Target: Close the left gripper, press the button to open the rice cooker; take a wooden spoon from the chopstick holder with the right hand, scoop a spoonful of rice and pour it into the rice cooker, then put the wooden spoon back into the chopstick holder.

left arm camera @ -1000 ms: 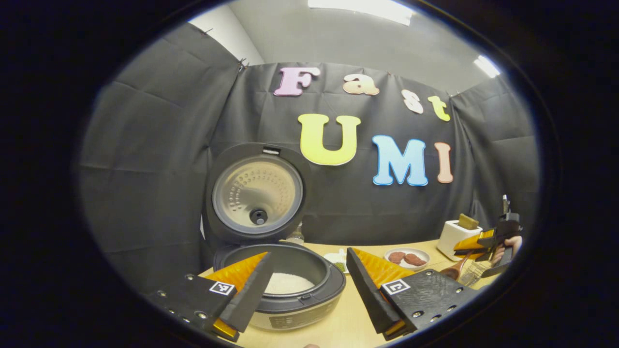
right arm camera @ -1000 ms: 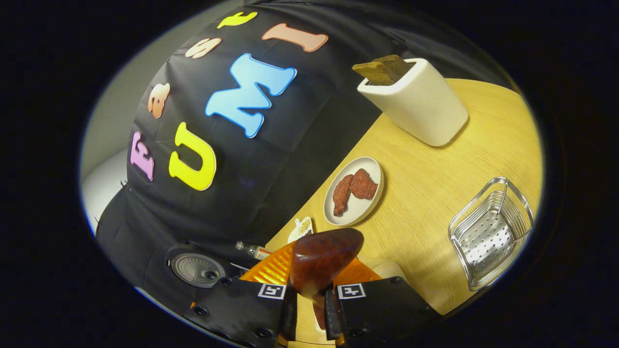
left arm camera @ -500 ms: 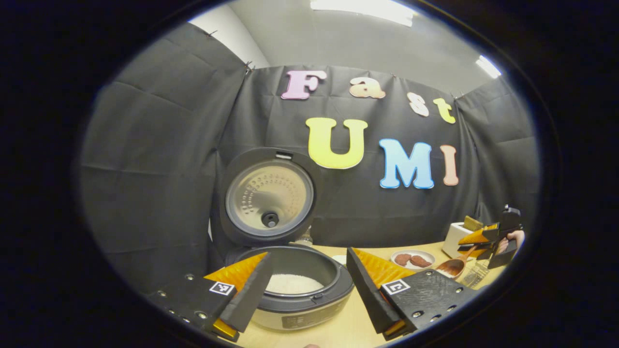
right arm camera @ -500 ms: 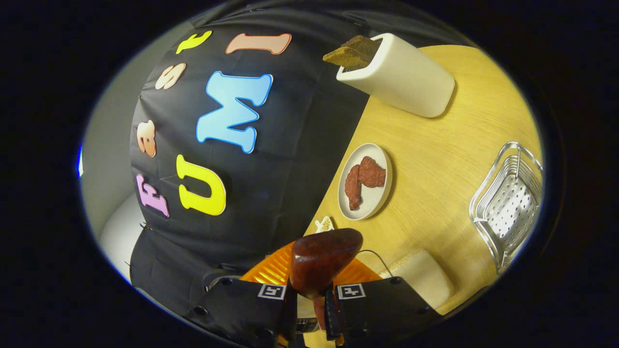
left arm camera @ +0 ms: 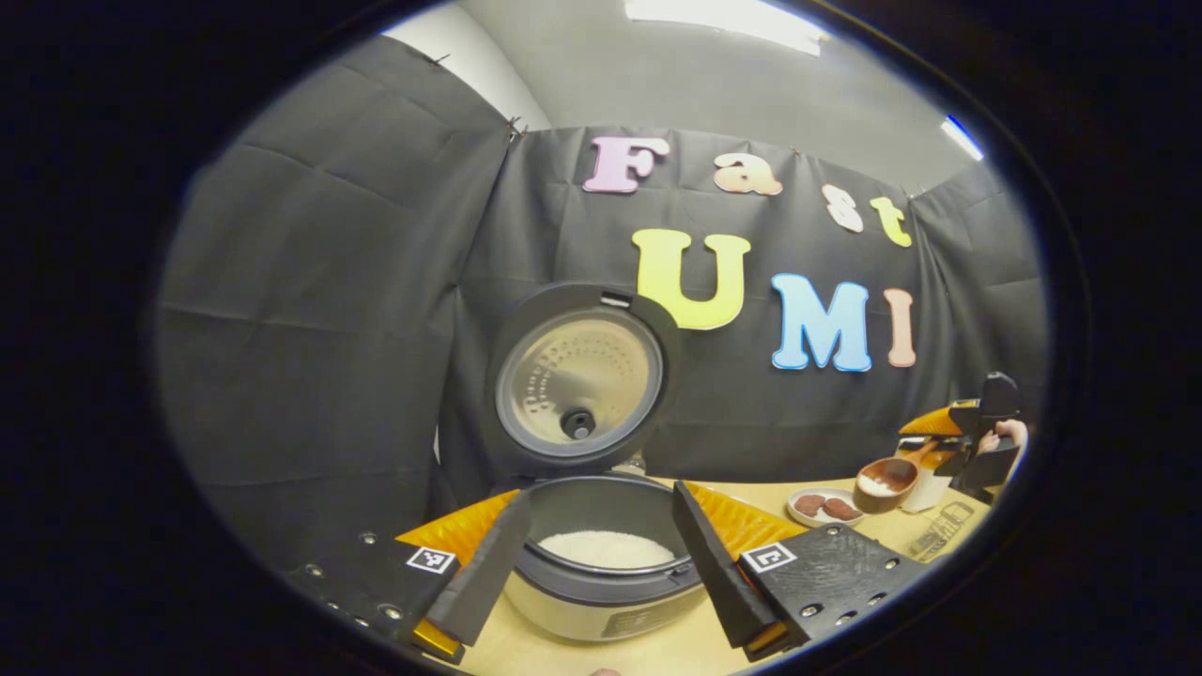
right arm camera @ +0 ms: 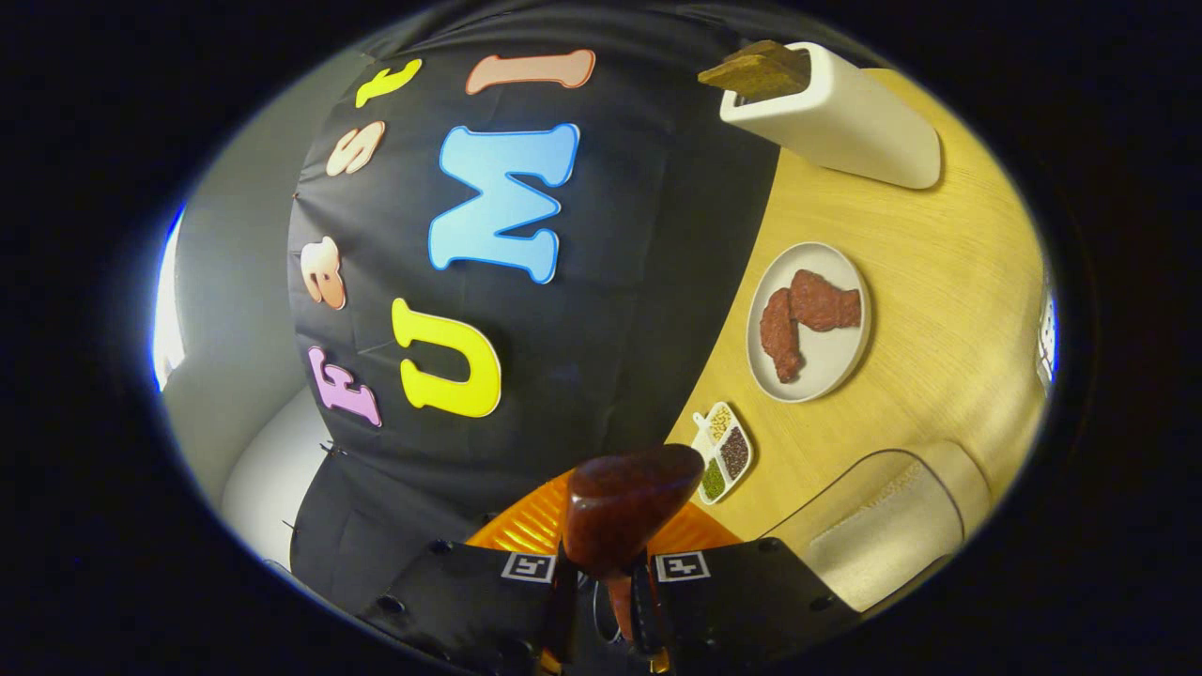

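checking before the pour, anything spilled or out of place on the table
Nothing stands out. The rice cooker is open with rice inside, the wooden spoon is loaded and level in the right gripper, and no grains show on the table.

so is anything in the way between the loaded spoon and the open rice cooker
Nothing visible blocks it. In the left gripper view the wooden spoon, holding rice, hangs above the table at far right, and the rice cooker stands lid up. The open left gripper flanks the pot, leaving its top clear.
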A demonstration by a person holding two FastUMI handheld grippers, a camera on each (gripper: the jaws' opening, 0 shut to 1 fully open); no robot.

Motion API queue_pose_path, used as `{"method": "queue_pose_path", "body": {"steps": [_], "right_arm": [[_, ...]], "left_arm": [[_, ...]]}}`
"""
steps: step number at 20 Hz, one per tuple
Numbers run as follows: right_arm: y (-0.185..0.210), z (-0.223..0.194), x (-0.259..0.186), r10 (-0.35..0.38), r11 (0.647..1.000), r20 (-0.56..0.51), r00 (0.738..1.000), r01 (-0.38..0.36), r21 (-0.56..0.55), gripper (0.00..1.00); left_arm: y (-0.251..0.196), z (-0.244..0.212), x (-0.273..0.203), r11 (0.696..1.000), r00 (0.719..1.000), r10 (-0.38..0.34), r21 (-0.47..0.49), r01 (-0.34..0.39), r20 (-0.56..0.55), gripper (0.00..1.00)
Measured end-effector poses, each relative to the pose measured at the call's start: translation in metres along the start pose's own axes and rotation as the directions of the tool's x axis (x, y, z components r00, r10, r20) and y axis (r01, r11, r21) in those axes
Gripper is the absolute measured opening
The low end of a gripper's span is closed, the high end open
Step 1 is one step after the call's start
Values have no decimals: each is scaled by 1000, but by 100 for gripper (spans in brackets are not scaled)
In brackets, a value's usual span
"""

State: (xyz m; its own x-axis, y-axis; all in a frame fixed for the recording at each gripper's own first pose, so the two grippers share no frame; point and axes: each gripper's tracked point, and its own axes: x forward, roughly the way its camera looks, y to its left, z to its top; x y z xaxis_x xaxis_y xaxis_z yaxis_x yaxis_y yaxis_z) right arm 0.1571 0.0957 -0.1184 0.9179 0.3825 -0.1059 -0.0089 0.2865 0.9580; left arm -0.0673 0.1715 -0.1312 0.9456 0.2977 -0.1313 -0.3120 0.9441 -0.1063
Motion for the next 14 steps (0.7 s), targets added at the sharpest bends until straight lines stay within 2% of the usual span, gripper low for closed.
{"method": "queue_pose_path", "body": {"steps": [3, 4, 6, 9, 11, 12, 14], "right_arm": [[18, -20, 21, 4, 1000, -23, 1000, -5, -19, 24], [26, -30, 28, 9, 1000, -37, 999, -10, -25, 21], [38, -50, 44, 21, 999, -73, 997, -23, -32, 24], [62, -89, 67, 52, 998, -139, 989, -57, -32, 24], [77, -110, 82, 65, 996, -165, 984, -75, -56, 20], [82, -121, 90, 63, 994, -175, 982, -78, -79, 24], [96, -145, 105, 61, 988, -200, 978, -88, -127, 24]], "left_arm": [[20, 0, -3, 1000, 1000, 24, -10, -24, 13, 94], [23, -1, -4, 1000, 1000, 27, -12, -27, 14, 92], [38, -1, -7, 999, 999, 42, -6, -42, 19, 92], [59, 1, -11, 998, 998, 61, -5, -61, 23, 92], [71, 1, -14, 997, 997, 75, -6, -75, 23, 92], [78, 2, -14, 997, 996, 83, -7, -83, 23, 92], [87, 1, -18, 995, 995, 95, -12, -94, 24, 93]]}}
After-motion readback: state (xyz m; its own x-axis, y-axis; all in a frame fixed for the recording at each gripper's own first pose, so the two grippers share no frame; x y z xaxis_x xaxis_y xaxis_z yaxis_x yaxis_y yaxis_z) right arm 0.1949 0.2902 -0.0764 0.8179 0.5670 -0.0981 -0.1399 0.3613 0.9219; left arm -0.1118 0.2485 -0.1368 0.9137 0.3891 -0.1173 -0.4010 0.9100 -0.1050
